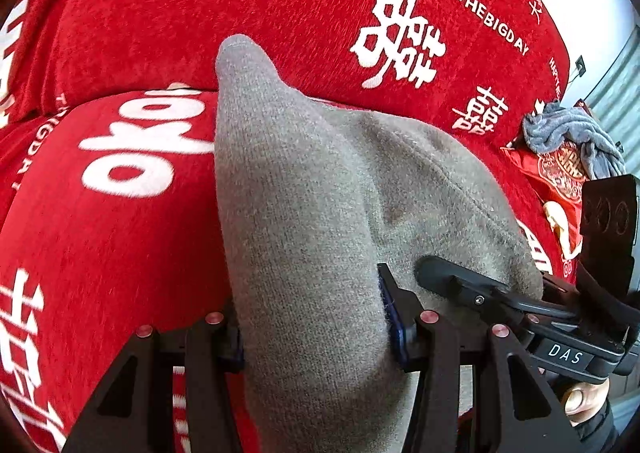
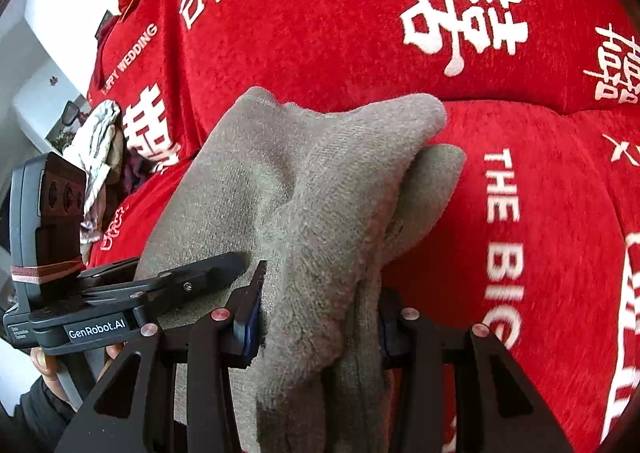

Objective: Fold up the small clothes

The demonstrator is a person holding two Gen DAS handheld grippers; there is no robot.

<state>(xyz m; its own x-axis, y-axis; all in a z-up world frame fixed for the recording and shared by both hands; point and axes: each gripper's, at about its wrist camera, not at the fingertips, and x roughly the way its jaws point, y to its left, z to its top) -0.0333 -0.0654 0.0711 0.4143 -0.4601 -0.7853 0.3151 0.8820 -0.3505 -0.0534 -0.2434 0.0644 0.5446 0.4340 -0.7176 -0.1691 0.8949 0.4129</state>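
A small grey knitted garment (image 1: 304,193) hangs between both grippers above a red sofa. My left gripper (image 1: 316,325) is shut on one end of it, with cloth bunched between the jaws. My right gripper (image 2: 320,321) is shut on the other end of the grey garment (image 2: 312,181), whose folded layers droop forward. In the left wrist view the right gripper (image 1: 472,285) shows at the right, pressed against the cloth. In the right wrist view the left gripper (image 2: 192,277) shows at the left, touching the cloth.
The sofa has a red cover with white characters (image 1: 168,33). A grey cloth pile (image 1: 572,137) lies on a red cushion at the right end. A whitish and dark clothes pile (image 2: 100,157) lies at the left end. White wall (image 2: 36,65) lies beyond.
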